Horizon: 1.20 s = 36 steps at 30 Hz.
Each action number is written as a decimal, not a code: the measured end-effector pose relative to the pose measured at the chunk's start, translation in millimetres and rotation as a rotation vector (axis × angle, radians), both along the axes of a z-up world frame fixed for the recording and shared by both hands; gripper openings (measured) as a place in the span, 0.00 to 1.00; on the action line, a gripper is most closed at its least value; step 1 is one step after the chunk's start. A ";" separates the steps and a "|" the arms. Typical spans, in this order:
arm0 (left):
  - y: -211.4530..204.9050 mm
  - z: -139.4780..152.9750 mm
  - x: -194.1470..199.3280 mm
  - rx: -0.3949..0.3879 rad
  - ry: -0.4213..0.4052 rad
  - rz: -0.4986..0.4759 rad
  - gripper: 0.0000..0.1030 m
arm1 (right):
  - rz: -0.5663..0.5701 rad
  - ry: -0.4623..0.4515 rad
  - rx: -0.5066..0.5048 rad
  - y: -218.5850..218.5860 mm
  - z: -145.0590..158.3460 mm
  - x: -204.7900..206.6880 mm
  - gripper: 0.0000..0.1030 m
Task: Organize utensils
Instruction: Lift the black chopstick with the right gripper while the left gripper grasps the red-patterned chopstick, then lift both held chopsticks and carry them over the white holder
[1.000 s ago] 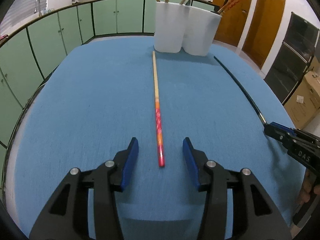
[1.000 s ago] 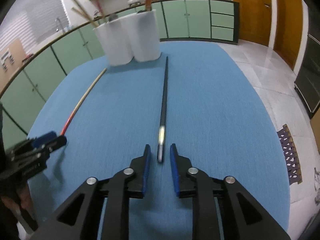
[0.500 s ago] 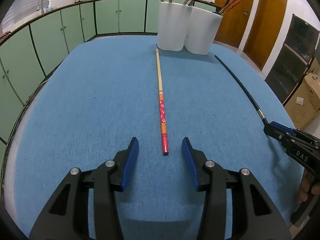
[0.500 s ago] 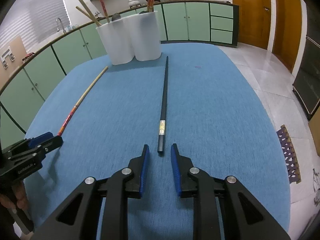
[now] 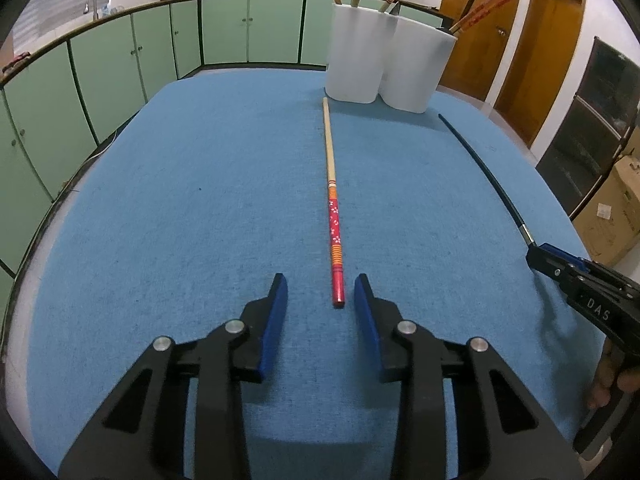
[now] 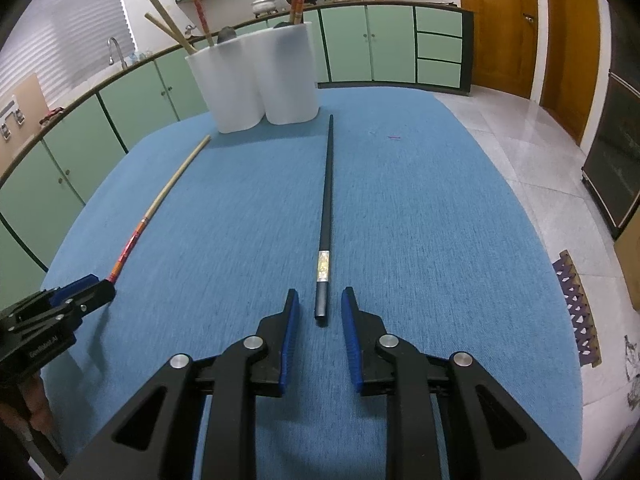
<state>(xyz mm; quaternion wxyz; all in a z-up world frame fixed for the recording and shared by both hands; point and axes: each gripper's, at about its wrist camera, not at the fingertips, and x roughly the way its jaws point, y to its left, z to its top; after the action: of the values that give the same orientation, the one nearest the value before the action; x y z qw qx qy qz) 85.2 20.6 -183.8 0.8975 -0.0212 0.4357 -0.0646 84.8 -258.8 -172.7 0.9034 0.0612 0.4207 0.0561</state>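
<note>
On the blue bench (image 5: 180,208), the red-ended chopstick (image 5: 334,216) is lying lengthwise, its pale tip pointing toward the white holders (image 5: 390,66), so its near end is sitting between the jaws of the left claw (image 5: 318,300). Those jaws are closing on it but are not yet pressing it. Well to its right, the black chopstick (image 6: 326,216) is lying the same way, its butt between the narrowly parted, empty right claw (image 6: 319,312). Each stick is probably lined up for an end pickup.
</note>
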 end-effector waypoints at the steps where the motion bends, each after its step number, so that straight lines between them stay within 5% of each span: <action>1: -0.9 0.1 0.2 0.000 0.001 0.000 0.27 | 0.000 0.001 -0.001 0.2 0.0 0.3 0.21; 8: -8.2 -1.0 -3.0 0.003 0.000 0.004 0.05 | -0.003 0.003 -0.008 1.1 -0.1 1.9 0.21; 10: -9.0 -1.0 -3.1 0.009 -0.003 0.009 0.05 | -0.007 0.005 -0.018 1.9 -0.3 3.4 0.20; 12: -10.4 -1.1 -3.8 0.021 -0.006 0.010 0.05 | -0.021 0.008 -0.045 3.7 0.0 4.4 0.06; 18: -10.2 8.5 -7.3 0.048 -0.008 0.007 0.05 | -0.030 0.016 -0.037 1.4 4.0 3.4 0.06; 24: -10.2 48.5 -16.2 0.118 -0.108 -0.019 0.05 | -0.022 -0.002 -0.029 -6.5 31.3 -3.1 0.06; 36: -2.8 143.6 -7.2 0.078 -0.325 -0.042 0.05 | 0.021 -0.124 -0.022 -22.0 119.9 -1.5 0.06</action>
<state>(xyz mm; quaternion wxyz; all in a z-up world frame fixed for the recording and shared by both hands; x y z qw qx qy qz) 77.9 17.8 -40.3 0.9548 0.0335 0.2872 -0.0691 83.3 -280.8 -52.8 0.9277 0.0431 0.3652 0.0645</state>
